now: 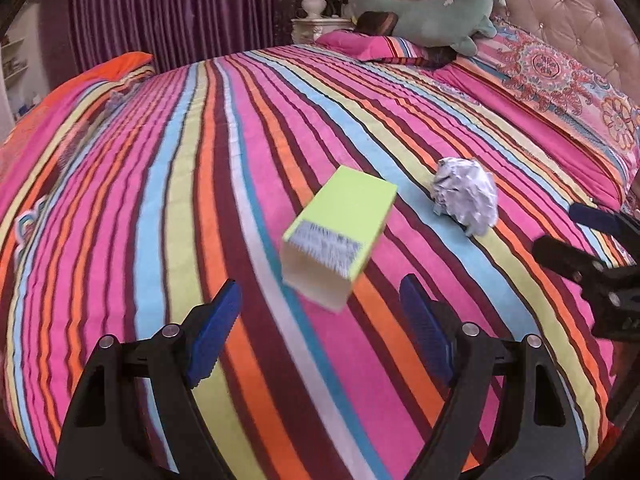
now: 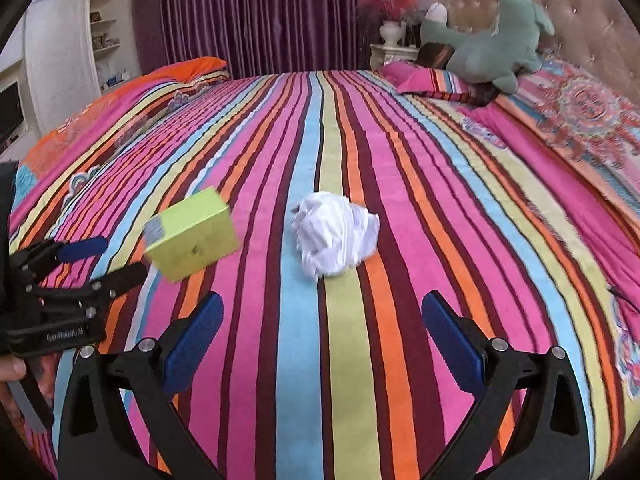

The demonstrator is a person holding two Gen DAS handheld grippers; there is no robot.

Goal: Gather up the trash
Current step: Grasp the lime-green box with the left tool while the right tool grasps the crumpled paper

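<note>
A yellow-green carton box [image 1: 340,236] lies on the striped bedspread just ahead of my left gripper [image 1: 320,320], which stands open with nothing between its blue pads. To the box's right sits a crumpled white paper ball [image 1: 466,198]. In the right wrist view the paper ball [image 2: 334,238] lies straight ahead of my right gripper [image 2: 322,336], also open and empty, and the box [image 2: 192,234] is to its left. Each gripper shows in the other's view: the right gripper [image 1: 560,232] at the right edge, the left gripper [image 2: 116,260] at the left edge beside the box.
The striped bedspread [image 2: 344,140] covers a wide bed. A green plush toy [image 2: 488,50] and pillows lie by the tufted headboard [image 2: 580,12] at the far right. Purple curtains [image 2: 260,12], a nightstand with a vase [image 2: 390,40] and white shelves [image 2: 72,48] stand beyond the bed.
</note>
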